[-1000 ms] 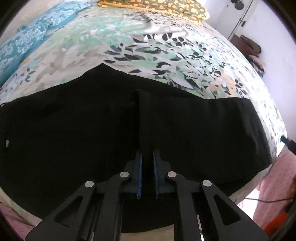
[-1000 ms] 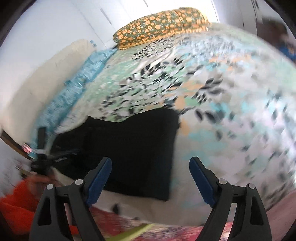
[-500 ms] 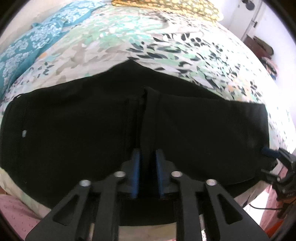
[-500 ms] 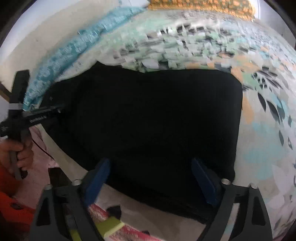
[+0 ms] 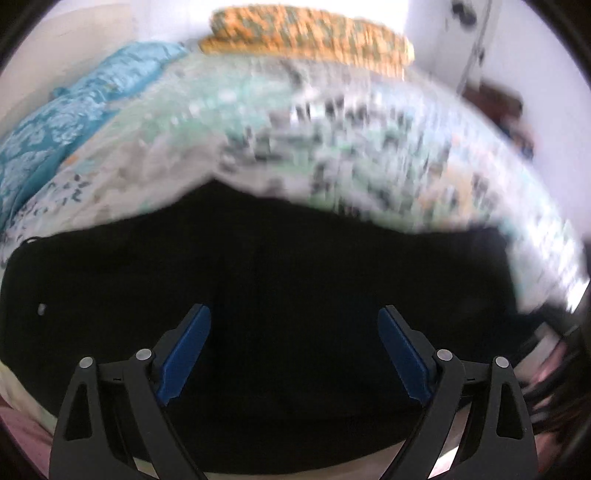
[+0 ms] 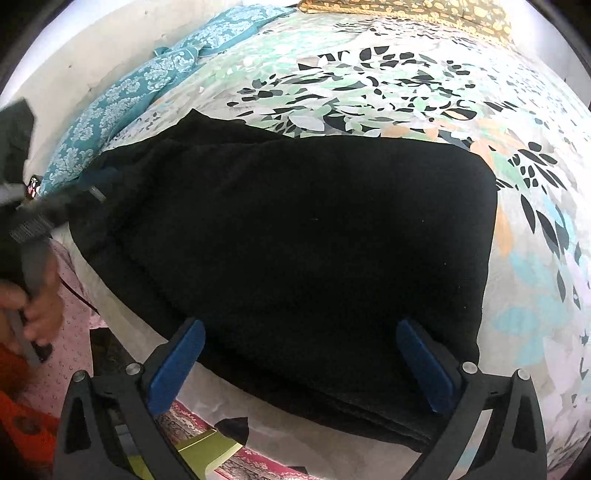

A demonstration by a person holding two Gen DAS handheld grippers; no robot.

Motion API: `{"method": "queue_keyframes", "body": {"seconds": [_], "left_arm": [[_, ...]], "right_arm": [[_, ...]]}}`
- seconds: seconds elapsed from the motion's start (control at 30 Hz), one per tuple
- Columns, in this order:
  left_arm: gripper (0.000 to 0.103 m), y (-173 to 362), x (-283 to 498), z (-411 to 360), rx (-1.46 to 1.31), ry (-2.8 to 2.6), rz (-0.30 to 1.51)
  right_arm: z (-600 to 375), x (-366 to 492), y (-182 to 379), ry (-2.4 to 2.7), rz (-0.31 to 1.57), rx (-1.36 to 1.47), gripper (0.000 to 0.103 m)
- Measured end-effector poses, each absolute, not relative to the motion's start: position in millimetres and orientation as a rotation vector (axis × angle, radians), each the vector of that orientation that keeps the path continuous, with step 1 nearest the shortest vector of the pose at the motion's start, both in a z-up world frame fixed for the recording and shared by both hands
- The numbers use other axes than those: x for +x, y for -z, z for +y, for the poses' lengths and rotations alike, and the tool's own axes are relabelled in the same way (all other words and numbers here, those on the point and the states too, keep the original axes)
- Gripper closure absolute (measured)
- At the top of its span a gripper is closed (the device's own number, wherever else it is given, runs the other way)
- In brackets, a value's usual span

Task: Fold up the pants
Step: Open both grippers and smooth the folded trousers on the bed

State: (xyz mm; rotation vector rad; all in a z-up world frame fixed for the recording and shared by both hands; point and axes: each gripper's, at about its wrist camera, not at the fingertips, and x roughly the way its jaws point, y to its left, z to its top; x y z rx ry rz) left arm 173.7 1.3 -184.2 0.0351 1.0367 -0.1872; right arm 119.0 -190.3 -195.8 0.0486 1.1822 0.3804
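Observation:
The black pants (image 5: 295, 280) lie folded in a wide band across the near edge of the bed; they also fill the right wrist view (image 6: 314, 240). My left gripper (image 5: 293, 354) is open and empty just above the middle of the pants. My right gripper (image 6: 301, 369) is open and empty over the pants' near right end, fingers straddling the folded edge. The left gripper (image 6: 74, 199) shows blurred at the far left of the right wrist view, held by a hand.
The bed has a floral sheet (image 6: 406, 92), a teal patterned cloth (image 6: 147, 85) along the left wall and an orange patterned pillow (image 5: 310, 33) at the head. A pink cloth (image 6: 74, 280) and the floor lie below the bed's near edge.
My left gripper has let go of the pants' middle fold and opened wide; its view is now motion-blurred. My right gripper has moved closer over the pants' right end, still open.

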Motion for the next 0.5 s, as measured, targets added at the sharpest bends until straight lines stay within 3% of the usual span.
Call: {"method": "queue_keyframes", "body": {"seconds": [0.2,0.37,0.5], "left_arm": [[0.012,206.4,171.7,0.4,0.106,0.182,1.119],[0.011,208.2,168.7,-0.6,0.114,0.175,1.117],[0.008,210.7,169.3,-1.1,0.124,0.169,1.112]], "right_arm": [[-207.7,115.7,140.3,-0.298,0.937,0.102,0.000],[-219.8,128.3,174.2,-0.206,1.022,0.159,0.000],[-209.0,126.8,209.2,-0.186,1.131,0.023,0.000]]}}
